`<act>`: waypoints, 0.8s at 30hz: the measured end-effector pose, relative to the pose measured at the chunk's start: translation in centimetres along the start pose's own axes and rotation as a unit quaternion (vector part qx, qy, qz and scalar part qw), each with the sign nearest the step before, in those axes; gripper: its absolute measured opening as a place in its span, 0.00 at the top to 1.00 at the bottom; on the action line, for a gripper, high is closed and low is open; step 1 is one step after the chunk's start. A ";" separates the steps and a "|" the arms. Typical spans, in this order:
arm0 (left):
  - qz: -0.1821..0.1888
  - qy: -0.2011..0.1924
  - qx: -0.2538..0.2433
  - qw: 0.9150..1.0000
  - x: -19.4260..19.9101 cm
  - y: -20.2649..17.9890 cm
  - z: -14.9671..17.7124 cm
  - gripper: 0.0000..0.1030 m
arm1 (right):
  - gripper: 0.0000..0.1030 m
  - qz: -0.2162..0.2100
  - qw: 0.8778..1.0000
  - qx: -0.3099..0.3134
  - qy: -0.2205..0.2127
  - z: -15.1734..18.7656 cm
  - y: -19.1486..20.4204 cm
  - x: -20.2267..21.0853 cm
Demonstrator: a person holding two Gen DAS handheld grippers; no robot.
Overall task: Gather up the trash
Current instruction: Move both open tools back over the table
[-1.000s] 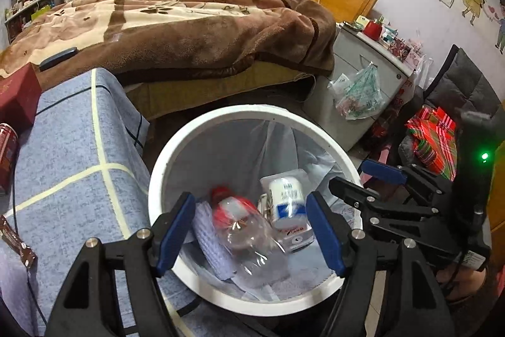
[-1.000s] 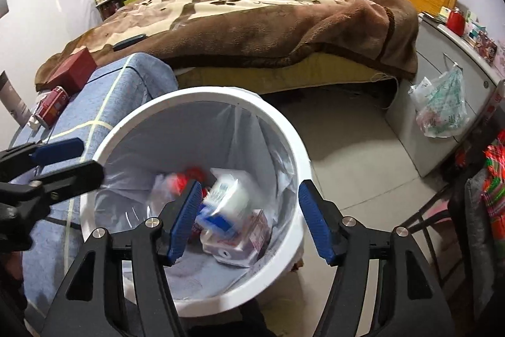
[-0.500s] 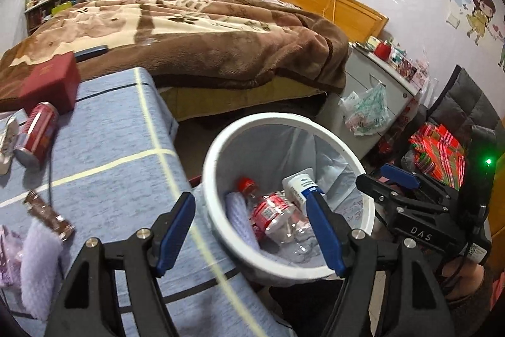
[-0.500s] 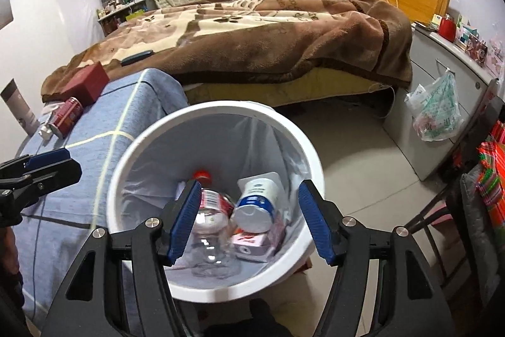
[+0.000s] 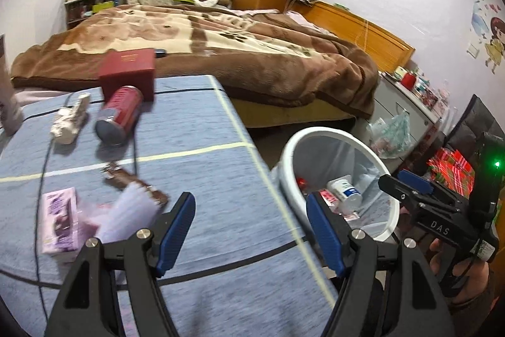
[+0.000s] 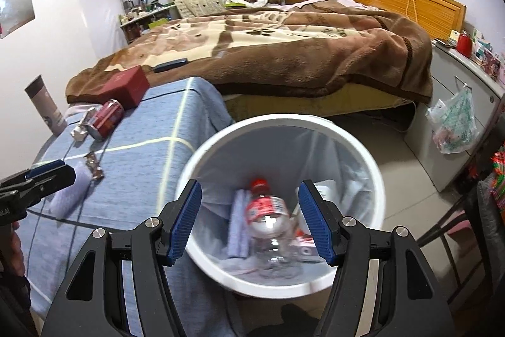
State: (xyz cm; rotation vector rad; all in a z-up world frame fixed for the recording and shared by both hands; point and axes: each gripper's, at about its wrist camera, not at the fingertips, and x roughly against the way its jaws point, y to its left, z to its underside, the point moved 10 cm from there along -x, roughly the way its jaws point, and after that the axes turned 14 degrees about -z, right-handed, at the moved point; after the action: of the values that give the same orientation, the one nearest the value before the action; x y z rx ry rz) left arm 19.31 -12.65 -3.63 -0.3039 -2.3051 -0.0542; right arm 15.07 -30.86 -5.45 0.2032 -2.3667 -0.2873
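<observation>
Between drops: left gripper (image 5: 249,229) and right gripper (image 6: 251,218) both wide open, empty; bin (image 6: 356,144) holds bottle (image 6: 268,217); next likely a pickup among table (image 5: 195,128) litter, e.g. can (image 5: 118,119).

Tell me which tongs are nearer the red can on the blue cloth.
Left. The left tongs hang open over the blue cloth, with the red can lying ahead of them. The right tongs hang open above the white bin, off the cloth.
</observation>
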 end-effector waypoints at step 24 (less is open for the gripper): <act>-0.116 0.010 0.105 0.988 0.7 18.1 4.0 0.27 | 0.36 -0.086 0.993 0.069 0.049 2.5 13.5 -6.1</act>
State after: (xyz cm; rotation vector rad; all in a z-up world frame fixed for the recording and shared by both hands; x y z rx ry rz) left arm 20.24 5.62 -6.92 0.0737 -2.2924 0.0682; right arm 16.85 -16.11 -7.63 0.4789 -2.2754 -0.1911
